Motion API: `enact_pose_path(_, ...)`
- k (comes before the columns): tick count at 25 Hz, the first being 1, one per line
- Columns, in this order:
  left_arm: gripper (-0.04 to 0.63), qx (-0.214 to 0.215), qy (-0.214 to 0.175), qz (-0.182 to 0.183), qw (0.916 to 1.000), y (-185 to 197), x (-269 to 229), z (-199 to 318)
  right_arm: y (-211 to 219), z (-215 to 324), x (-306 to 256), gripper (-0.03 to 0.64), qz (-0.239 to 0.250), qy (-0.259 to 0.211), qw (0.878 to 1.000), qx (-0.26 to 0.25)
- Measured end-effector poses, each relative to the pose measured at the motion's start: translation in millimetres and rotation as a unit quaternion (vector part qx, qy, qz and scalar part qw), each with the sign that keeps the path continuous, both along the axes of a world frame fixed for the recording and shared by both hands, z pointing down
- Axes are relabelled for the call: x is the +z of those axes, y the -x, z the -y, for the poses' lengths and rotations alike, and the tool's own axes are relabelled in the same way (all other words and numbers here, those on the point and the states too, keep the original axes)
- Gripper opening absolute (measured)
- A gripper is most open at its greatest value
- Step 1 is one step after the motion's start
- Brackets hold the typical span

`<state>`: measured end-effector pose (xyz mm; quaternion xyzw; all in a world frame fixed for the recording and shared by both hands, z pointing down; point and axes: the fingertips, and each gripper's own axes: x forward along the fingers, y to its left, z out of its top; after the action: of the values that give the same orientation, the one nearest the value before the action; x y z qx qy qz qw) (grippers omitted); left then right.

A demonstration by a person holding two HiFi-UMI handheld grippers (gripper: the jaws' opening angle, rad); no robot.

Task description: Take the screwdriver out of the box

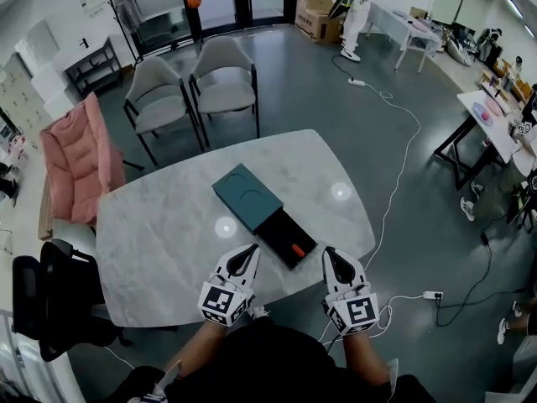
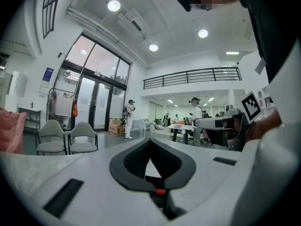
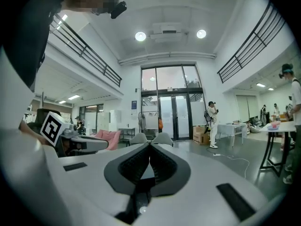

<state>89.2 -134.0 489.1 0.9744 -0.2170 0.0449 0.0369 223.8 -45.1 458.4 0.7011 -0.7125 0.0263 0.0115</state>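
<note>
On the marble table (image 1: 159,242) the teal box (image 1: 246,196) lies on a diagonal, its black tray (image 1: 281,235) slid out toward the near right. The screwdriver (image 1: 297,251) rests in that tray. Only an orange-red bit shows, too small to tell its axis or heading. Left gripper (image 1: 253,248) and right gripper (image 1: 328,252) flank the tray's end, both pressed together on nothing.

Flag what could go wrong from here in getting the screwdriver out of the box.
Both the left gripper and right gripper are shut and empty; reaching in without opening could just shove the screwdriver around its tray. The tray sticks out of the box near the table edge, and nothing holds the box, so a push might slide it off.
</note>
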Motion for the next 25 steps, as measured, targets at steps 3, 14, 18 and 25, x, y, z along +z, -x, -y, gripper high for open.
enact_pose_path(3, 0.005, -0.003, -0.007, 0.004, 1.0, 4.3, 1.7, 21.6, 5.7, 24.8, -0.3, 0.023, -0.014, 0.012, 1.0, -0.004)
enact_pose_path(14, 0.005, -0.03, -0.013, -0.001, 0.9995, 39.6, 7.9, 76.1, 28.7, 85.6, 45.1, 0.023, -0.057, 0.117, 0.99, -0.055)
enact_pose_path(18, 0.005, -0.049, 0.0, 0.002, 0.9988, 52.8, 21.8, 88.5, 32.2, 100.8, 61.0, 0.023, -0.033, 0.135, 0.988, -0.069)
enact_pose_path(25, 0.005, -0.086, 0.003, 0.011, 0.9962, 57.0, 25.2, 98.5, 10.9, 125.5, 57.0, 0.023, -0.007, 0.111, 0.991, -0.074)
